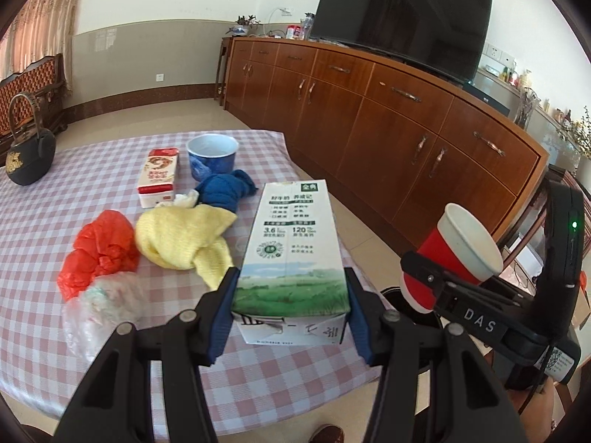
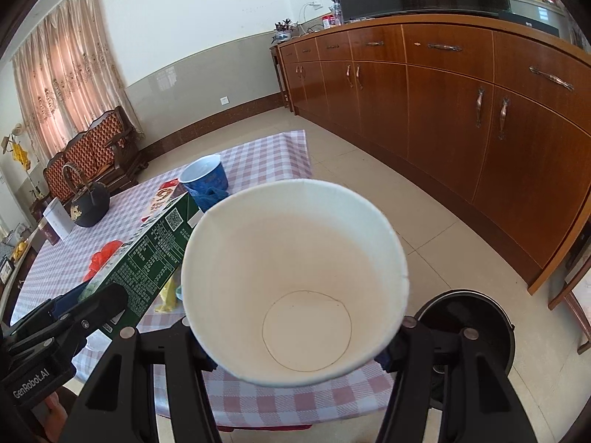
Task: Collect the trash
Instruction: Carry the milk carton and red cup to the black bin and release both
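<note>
Above the near edge of a tabletop (image 1: 44,221) covered in a pink-and-white checked cloth, two pairs of tongs are held, each pinching one piece of trash. Along the wall behind, a long brown sideboard (image 1: 369,110) is seen with a dark television (image 1: 402,18) on it. On the floor beside the tabletop, a dark round bin (image 2: 469,317) is visible just past the right tongs. A green-and-white milk carton (image 1: 291,254) is clamped between the blue pads of the left tongs (image 1: 291,310), lying lengthwise and pointing away from the camera, raised clear of the cloth. A red paper cup (image 1: 458,251) with a white inside is gripped near its base by the right tongs (image 2: 295,339), its open mouth tilted up and away. Left on the cloth are a yellow cloth (image 1: 184,236), a red plastic bag (image 1: 99,251), a blue rag (image 1: 225,188), a blue-patterned bowl (image 1: 212,157), a small red-and-white carton (image 1: 159,179) and a black kettle (image 1: 29,151).
</note>
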The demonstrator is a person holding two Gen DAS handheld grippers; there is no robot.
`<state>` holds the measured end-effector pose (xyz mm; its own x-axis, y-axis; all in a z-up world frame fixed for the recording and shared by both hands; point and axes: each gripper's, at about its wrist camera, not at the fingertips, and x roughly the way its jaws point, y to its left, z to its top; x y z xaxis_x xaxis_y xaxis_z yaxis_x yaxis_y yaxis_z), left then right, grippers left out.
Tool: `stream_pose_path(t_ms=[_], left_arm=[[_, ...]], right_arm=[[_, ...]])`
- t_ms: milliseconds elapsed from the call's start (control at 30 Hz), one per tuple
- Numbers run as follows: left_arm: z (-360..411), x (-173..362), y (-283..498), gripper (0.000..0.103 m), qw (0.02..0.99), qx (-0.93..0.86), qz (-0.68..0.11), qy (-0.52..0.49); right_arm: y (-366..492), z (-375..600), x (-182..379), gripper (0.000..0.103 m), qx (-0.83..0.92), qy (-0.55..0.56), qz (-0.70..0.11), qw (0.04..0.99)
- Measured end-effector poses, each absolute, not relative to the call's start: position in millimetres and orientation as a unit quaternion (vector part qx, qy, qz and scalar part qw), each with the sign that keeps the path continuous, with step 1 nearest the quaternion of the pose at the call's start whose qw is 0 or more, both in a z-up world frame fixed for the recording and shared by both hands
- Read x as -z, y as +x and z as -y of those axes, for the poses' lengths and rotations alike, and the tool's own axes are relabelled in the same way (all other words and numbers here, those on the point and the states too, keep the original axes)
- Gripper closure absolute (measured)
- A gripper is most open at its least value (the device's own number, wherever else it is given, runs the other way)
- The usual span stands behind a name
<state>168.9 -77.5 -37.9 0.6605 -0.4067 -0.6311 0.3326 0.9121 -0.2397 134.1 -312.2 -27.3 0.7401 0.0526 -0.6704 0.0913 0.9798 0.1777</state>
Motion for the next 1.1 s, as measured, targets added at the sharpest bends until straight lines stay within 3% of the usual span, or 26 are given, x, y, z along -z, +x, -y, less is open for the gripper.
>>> stream_pose_path(t_ms=[533,1100], left_arm=[[219.9,54.8,153.9,0.048,0.848,0.342,-0.404,-0.017],[339.0,162.1,155.3,0.048,0.788,0.342,-0.511,0.038]], right_arm=[[74.2,457.5,59.9,0.041,0.152,0.170,-0.379,0.897],[67.7,575.6,159.9,0.041,0.223,0.245,-0.462,0.822]])
